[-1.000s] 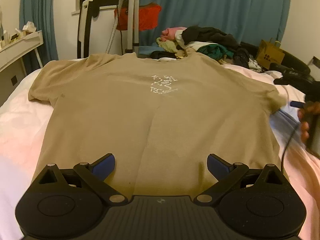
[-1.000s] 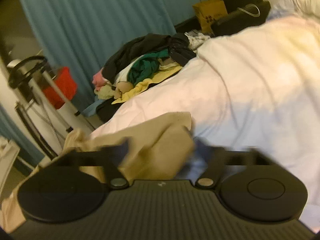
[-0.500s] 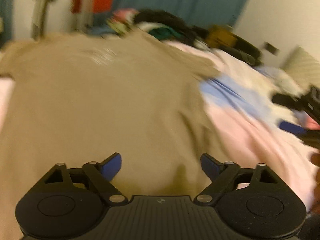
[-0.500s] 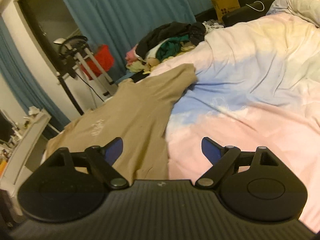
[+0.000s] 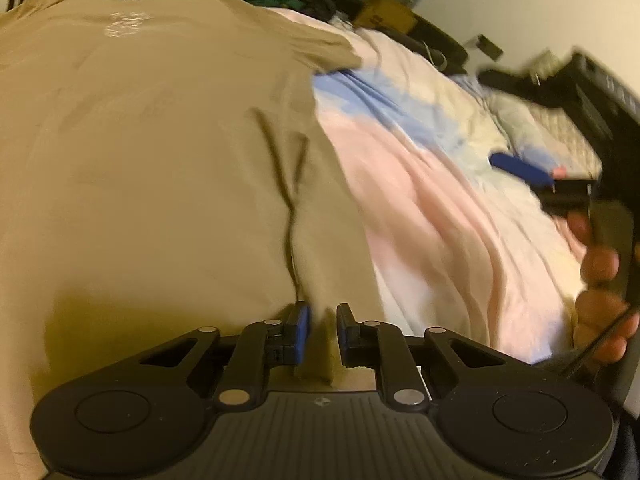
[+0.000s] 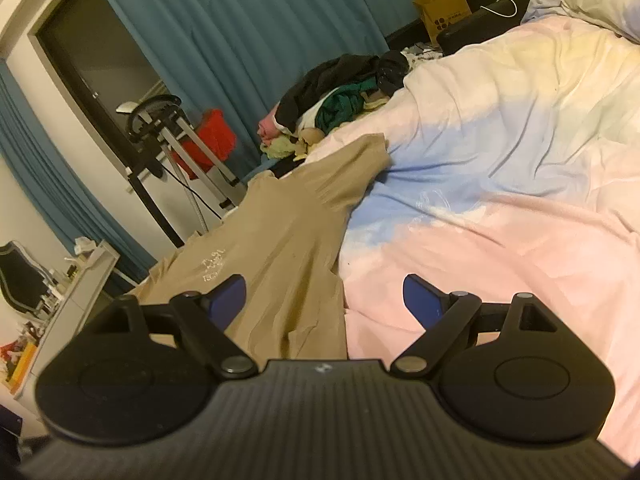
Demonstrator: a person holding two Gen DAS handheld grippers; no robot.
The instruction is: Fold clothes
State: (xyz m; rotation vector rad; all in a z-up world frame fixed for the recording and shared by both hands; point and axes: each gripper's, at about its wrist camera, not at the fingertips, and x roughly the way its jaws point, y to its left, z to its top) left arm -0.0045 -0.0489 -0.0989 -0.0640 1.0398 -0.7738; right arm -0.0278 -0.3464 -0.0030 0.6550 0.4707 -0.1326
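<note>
A tan T-shirt [image 5: 152,152] with a small white chest print lies flat on the bed, front up. My left gripper [image 5: 322,330] is shut on the shirt's bottom hem near its right corner, and a pinched fold of cloth runs up from the jaws. My right gripper [image 6: 324,300] is open and empty, held above the shirt's right edge [image 6: 280,264]; it shows in the left wrist view [image 5: 520,168] at the right, in the person's hand.
The bed has a pink, blue and white duvet [image 6: 500,184]. A pile of mixed clothes [image 6: 340,100] lies beyond the shirt's collar. A metal stand [image 6: 176,148], a red object, teal curtains and a white shelf [image 6: 80,288] stand to the left.
My left gripper moved right along the hem and closed on the cloth. My right gripper let go of the sleeve, pulled back and now stays open over the shirt's right side.
</note>
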